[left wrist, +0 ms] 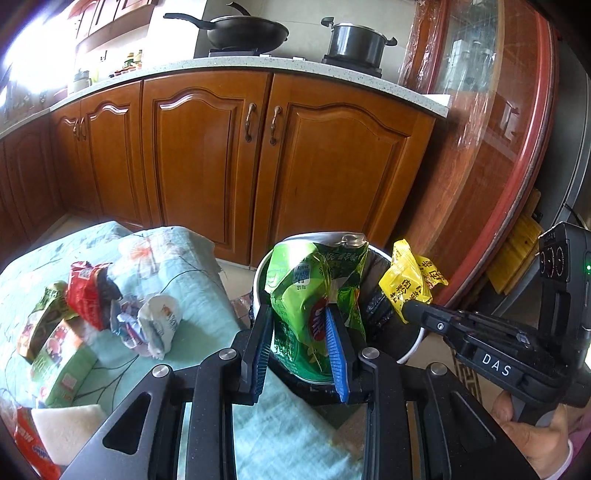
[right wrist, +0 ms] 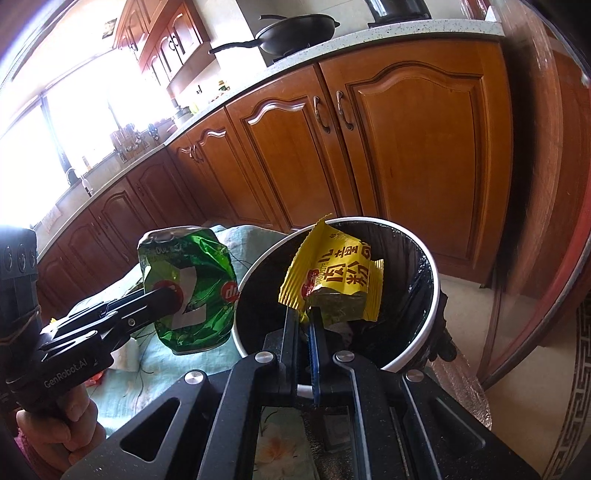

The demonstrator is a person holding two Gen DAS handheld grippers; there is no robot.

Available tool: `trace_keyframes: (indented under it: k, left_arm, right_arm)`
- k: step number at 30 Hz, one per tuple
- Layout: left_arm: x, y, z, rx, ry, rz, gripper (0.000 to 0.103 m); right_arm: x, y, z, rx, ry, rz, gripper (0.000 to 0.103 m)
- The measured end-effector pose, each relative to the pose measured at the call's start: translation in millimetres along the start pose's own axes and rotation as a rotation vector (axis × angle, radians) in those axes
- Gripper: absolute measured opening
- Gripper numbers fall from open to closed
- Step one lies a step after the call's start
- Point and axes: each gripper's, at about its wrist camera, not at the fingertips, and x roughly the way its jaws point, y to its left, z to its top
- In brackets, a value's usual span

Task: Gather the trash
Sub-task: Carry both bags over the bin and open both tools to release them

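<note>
Your left gripper [left wrist: 301, 332] clamps the crushed can [left wrist: 314, 295], long axis upright, top up, beside the bin [right wrist: 424, 258]. Your right gripper [right wrist: 304, 325] pinches the yellow wrapper [right wrist: 332, 273] over the bin.

bright daylight from blown-out window [right wrist: 74, 122] at left, strong fisheye bending, dark vignetted corners, sharp centre

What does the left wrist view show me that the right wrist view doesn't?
Left only: the leftover wrappers and green carton still on the cloth, plus the lidded pot.
Right only: down inside the black-lined bin, and the window side.
Both: left tongs clamping the crushed green can, right tongs pinching the yellow packet, the wok.
</note>
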Motion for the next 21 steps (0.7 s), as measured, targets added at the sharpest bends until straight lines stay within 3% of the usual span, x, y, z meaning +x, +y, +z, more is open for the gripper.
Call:
trace_keyframes:
  k: [15, 18, 19, 20, 21]
  left_arm:
    - [52, -13, 17, -0.012, 0.067, 0.000, 0.027]
    - [60, -12, 18, -0.023, 0.090, -0.002, 0.028]
    - [61, -12, 18, -0.028, 0.092, 0.002, 0.030]
    - [61, -11, 19, -0.035, 0.094, 0.003, 0.039]
    - [60, -10, 19, -0.041, 0.090, 0.004, 0.044]
  right_arm:
    - [23, -20, 10, 0.027, 0.047, -0.019, 0.005]
    - [27, -21, 11, 0.024, 0.057, -0.026, 0.010]
    - [28, -20, 12, 0.027, 0.061, -0.029, 0.011]
    - [28, -21, 12, 0.035, 0.064, -0.029, 0.012]
    - [28, -23, 12, 0.046, 0.066, -0.028, 0.017]
